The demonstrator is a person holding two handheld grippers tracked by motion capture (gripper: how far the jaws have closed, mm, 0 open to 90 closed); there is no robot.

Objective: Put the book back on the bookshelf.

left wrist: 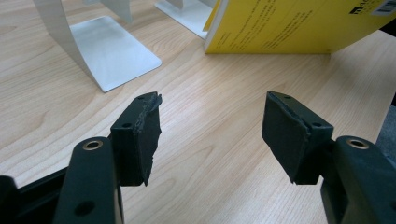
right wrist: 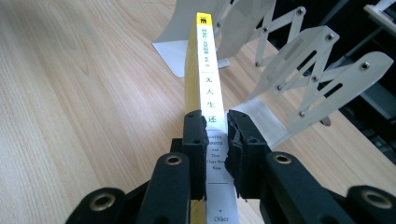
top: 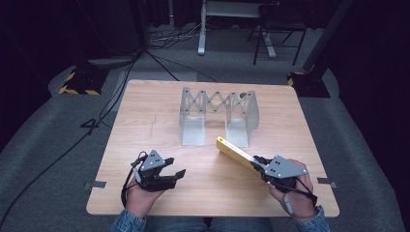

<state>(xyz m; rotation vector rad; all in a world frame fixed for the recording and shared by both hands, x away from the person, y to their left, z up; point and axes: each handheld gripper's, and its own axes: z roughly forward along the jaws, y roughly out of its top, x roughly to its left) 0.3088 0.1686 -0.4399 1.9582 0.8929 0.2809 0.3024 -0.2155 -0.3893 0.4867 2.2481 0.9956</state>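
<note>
A yellow book point(top: 235, 153) with a white spine point(right wrist: 208, 79) is held on edge just above the table, and my right gripper point(right wrist: 216, 135) is shut on its spine end. The book's far end points at the grey metal expanding bookend rack point(top: 217, 115) standing in the middle of the wooden table point(top: 145, 121). In the high view the right gripper point(top: 260, 166) is at the front right. My left gripper point(top: 175, 172) rests at the front left, open, with nothing between its fingers point(left wrist: 140, 135). Ahead of the left gripper lie the rack's base plate point(left wrist: 109, 51) and the book's yellow cover point(left wrist: 289, 25).
The rack has two flat base plates point(top: 193, 131) facing me, joined by a scissor lattice point(right wrist: 299, 56). Bare wood lies between the two grippers. Beyond the table are grey carpet, cables point(top: 96, 121) and stand legs point(top: 202, 34).
</note>
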